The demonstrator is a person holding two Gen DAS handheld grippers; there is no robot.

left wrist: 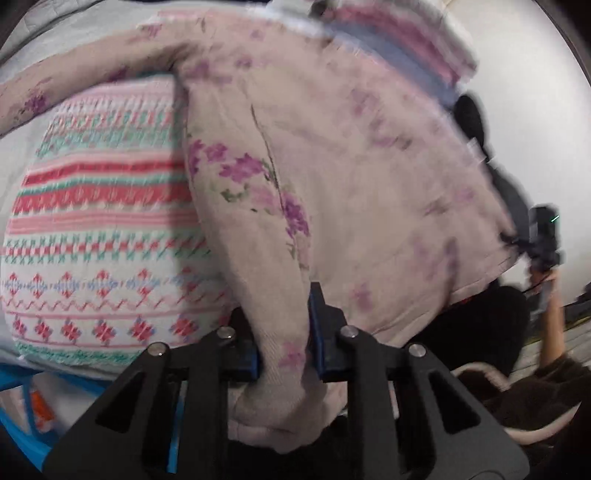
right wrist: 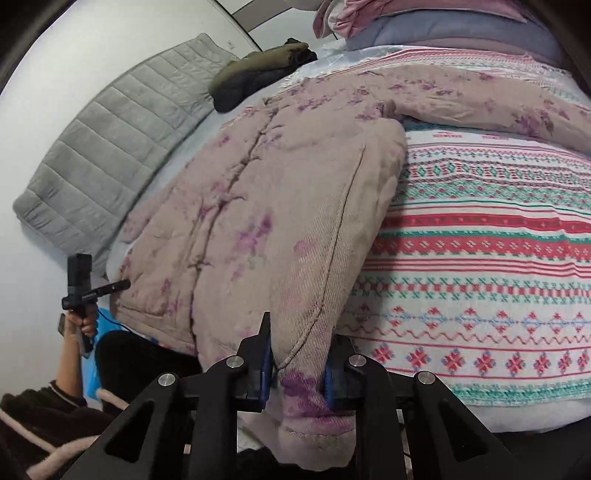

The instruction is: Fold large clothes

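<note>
A padded beige jacket with purple flowers [left wrist: 332, 166] lies on a patterned bedspread [left wrist: 92, 240]. My left gripper [left wrist: 284, 332] is shut on a thick fold of the jacket at its near edge. In the right wrist view the same jacket [right wrist: 258, 221] spreads left of the bedspread [right wrist: 498, 277], with one sleeve [right wrist: 480, 99] stretched across the far side. My right gripper [right wrist: 299, 358] is shut on another bunched corner of the jacket. The other gripper [right wrist: 83, 284], held in a hand, shows at the left of this view.
A grey quilted pad [right wrist: 103, 162] lies at the far left by the wall. A dark olive garment [right wrist: 258, 74] sits beyond the jacket. Folded pink and blue bedding [right wrist: 424, 26] is stacked at the far end. A blue frame [left wrist: 22, 424] shows below the bed edge.
</note>
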